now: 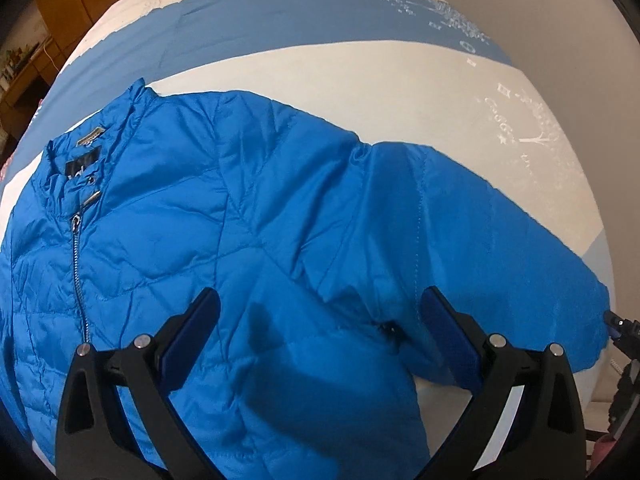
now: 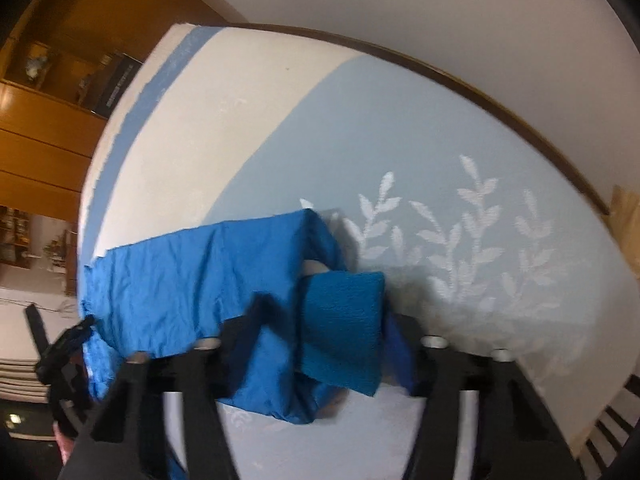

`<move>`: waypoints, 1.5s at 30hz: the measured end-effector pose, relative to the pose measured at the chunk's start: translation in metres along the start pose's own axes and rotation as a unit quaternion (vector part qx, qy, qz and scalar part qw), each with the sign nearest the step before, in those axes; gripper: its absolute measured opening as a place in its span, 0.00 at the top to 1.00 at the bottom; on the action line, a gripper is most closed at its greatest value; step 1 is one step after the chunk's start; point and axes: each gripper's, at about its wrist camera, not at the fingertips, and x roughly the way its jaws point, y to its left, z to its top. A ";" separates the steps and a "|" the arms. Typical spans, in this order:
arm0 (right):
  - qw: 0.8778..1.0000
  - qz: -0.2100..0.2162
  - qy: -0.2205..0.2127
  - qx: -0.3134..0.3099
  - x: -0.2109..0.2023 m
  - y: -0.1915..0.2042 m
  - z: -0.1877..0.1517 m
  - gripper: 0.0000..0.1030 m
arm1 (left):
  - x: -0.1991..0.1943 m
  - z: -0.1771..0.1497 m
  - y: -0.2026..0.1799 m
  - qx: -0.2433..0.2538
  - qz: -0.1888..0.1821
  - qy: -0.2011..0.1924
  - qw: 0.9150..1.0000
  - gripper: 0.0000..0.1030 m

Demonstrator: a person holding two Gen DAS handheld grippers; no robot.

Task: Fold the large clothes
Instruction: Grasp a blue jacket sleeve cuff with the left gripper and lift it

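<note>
One blue jacket (image 1: 248,208) on bed (image 1: 360,68); left tool (image 1: 320,312) spread; right tool (image 2: 324,344) seemingly pinching cuff (image 2: 344,320).

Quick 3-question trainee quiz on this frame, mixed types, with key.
1. True or false: the jacket lies zipper side up.
2. The left hand-held gripper is: A) open over the jacket, B) shut on the collar, C) out of view.
3. Fill in: between the right hand-held gripper fingers sits the sleeve's knit ____.
Key: 1 true; 2 A; 3 cuff.
</note>
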 end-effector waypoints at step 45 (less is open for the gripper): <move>0.977 -0.009 0.037 -0.209 0.058 0.233 -0.016 0.59 | -0.024 0.009 -0.001 0.017 -0.137 0.014 0.990 0.31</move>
